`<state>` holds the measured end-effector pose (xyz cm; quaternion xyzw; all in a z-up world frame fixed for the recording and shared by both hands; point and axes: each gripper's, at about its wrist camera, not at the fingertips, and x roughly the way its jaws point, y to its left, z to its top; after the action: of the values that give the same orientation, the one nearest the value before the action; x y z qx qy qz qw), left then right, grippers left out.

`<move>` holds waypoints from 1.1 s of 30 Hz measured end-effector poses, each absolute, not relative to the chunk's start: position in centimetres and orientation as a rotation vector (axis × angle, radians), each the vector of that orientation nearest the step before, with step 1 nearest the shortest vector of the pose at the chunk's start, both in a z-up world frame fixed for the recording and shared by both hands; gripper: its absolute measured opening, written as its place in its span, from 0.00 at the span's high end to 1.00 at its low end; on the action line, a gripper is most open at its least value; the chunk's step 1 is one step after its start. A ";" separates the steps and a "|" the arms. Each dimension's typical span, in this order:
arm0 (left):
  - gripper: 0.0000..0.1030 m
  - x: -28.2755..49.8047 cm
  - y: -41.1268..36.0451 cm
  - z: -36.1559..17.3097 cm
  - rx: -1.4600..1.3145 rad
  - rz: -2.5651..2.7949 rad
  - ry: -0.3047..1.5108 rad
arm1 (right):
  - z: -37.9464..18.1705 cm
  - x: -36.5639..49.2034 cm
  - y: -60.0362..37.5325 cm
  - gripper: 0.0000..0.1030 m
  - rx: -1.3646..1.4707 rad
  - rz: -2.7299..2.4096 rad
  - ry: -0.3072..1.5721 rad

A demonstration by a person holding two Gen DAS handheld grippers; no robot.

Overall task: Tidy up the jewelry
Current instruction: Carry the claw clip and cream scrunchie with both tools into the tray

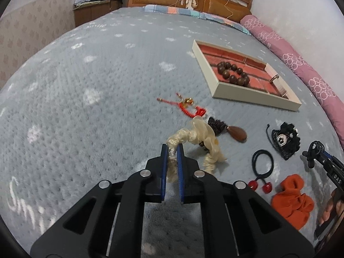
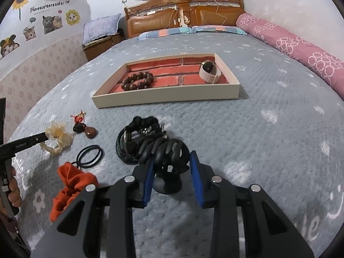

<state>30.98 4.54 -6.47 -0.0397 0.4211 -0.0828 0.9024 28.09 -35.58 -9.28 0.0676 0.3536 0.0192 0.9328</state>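
The left gripper (image 1: pixel 172 150) has its fingers clamped on the cream scrunchie (image 1: pixel 193 137), just off the bed (image 1: pixel 86 86); the right gripper (image 2: pixel 172 161) pinches a black claw clip (image 2: pixel 165 150). Lift both clear of the neighbouring pieces, then carry them to the tray (image 2: pixel 163 99) near the headboard edge and release inside its rim.

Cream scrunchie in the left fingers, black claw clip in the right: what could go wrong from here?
1. The left gripper pinches only one end of the cream scrunchie; the dangling rest could snag the brown pendant beside it.
2. The black claw clip sits toward the right gripper's left finger and may twist out.
3. The tray already holds a bead bracelet.
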 end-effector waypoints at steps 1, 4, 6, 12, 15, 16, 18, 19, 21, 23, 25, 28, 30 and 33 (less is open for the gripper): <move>0.93 30.9 4.5 -6.0 -0.077 -0.171 0.863 | -9.0 28.1 -35.7 0.69 0.137 0.038 0.719; 0.93 30.6 4.3 -4.9 -0.072 -0.172 0.846 | -8.3 28.3 -36.1 0.69 0.132 0.037 0.708; 0.93 30.5 4.2 -4.3 -0.073 -0.172 0.839 | -7.9 28.4 -36.4 0.69 0.129 0.035 0.701; 0.93 30.9 3.6 -2.7 -0.081 -0.175 0.821 | -6.4 29.4 -37.7 0.69 0.131 0.031 0.682; 0.93 31.3 2.7 -1.6 -0.062 -0.183 0.804 | -5.5 30.0 -38.5 0.69 0.150 0.034 0.673; 0.93 31.5 2.4 -1.3 -0.058 -0.186 0.800 | -5.0 30.5 -38.9 0.69 0.155 0.035 0.668; 0.93 32.2 1.7 -0.6 -0.052 -0.194 0.790 | -4.2 31.4 -39.4 0.69 0.155 0.032 0.660; 0.93 32.7 1.1 -0.1 -0.052 -0.202 0.783 | -3.9 31.7 -39.5 0.69 0.156 0.031 0.655; 0.93 33.5 0.2 0.6 -0.053 -0.219 0.777 | -3.0 32.8 -40.0 0.69 0.157 0.030 0.648; 0.93 34.3 -0.7 1.2 -0.049 -0.235 0.772 | -2.1 34.2 -40.4 0.69 0.143 0.025 0.639; 0.93 35.5 -1.7 1.8 -0.046 -0.246 0.767 | -1.3 35.5 -40.7 0.69 0.134 0.022 0.633; 0.93 37.7 -3.0 2.6 -0.047 -0.264 0.768 | -0.2 37.8 -41.4 0.69 0.133 0.020 0.632; 0.93 39.2 -3.7 3.0 -0.045 -0.269 0.769 | 0.3 39.4 -41.9 0.69 0.145 0.025 0.633; 0.93 42.0 -5.0 3.4 -0.035 -0.271 0.772 | 0.7 42.2 -42.5 0.69 0.155 0.022 0.633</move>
<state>41.99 -5.00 3.36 -0.0168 0.3753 -0.1317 0.9174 42.18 -42.51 0.67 0.0759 0.3107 0.0107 0.9474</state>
